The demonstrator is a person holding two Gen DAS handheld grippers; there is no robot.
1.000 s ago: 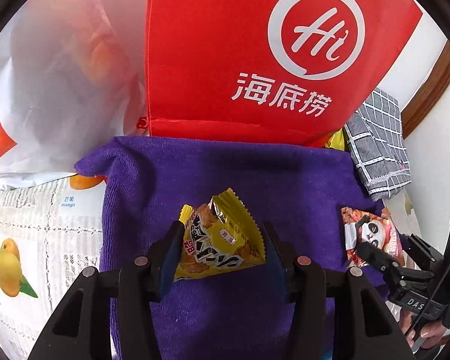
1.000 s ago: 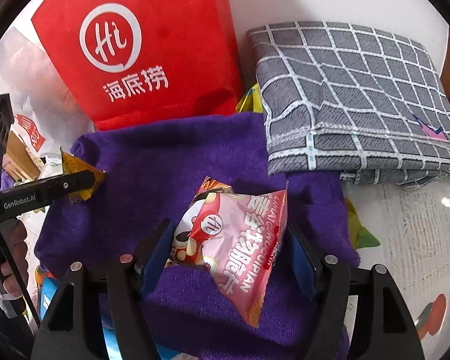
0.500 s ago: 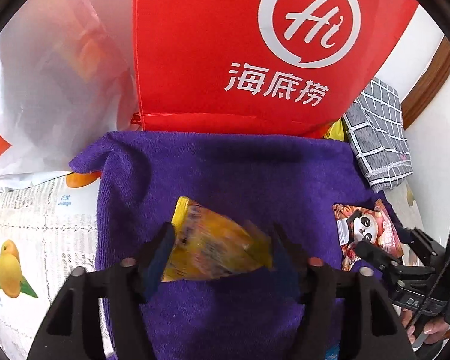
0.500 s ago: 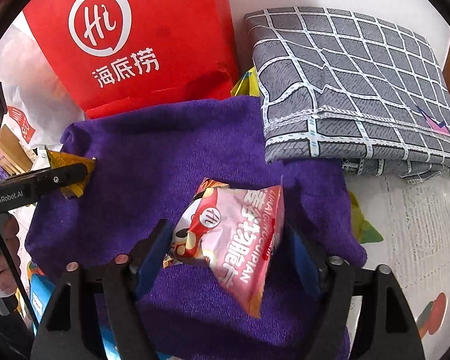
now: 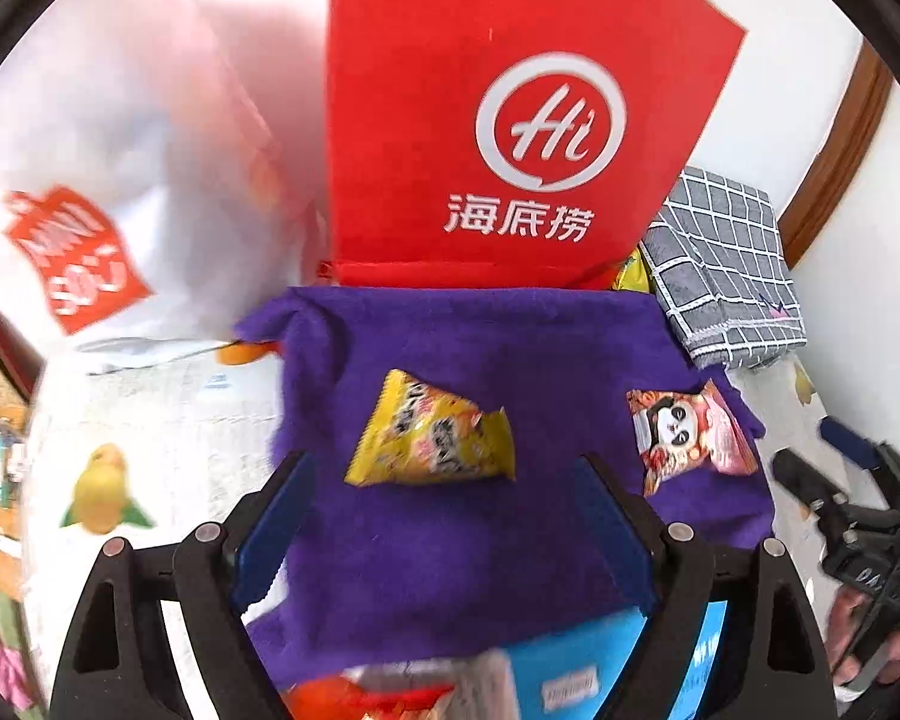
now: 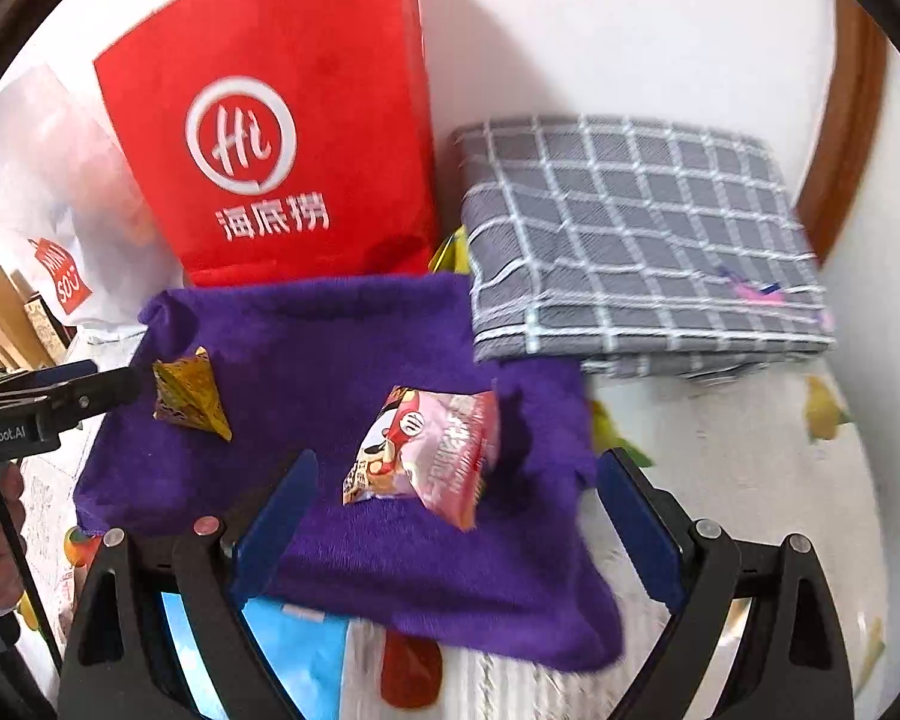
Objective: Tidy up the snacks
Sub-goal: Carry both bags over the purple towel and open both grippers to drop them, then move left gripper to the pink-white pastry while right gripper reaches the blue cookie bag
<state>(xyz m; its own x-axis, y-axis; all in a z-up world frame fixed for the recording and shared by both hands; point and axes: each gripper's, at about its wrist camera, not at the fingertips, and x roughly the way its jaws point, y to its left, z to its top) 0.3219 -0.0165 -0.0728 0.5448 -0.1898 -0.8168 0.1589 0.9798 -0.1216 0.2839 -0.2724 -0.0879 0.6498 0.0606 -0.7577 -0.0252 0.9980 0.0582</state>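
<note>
Left wrist view: blue packet [image 5: 576, 669] at 6 o'clock cut off by the frame edge, label unreadable. Red-and-white wrapper [image 5: 390, 693] beside it blurred. Right wrist view: yellow item [image 6: 453, 252] at 12 o'clock mostly hidden behind the checked cloth [image 6: 630, 234].

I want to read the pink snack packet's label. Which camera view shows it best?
The right wrist view: the pink snack packet lies central and large there. The left wrist view shows it small, near the right edge.
</note>
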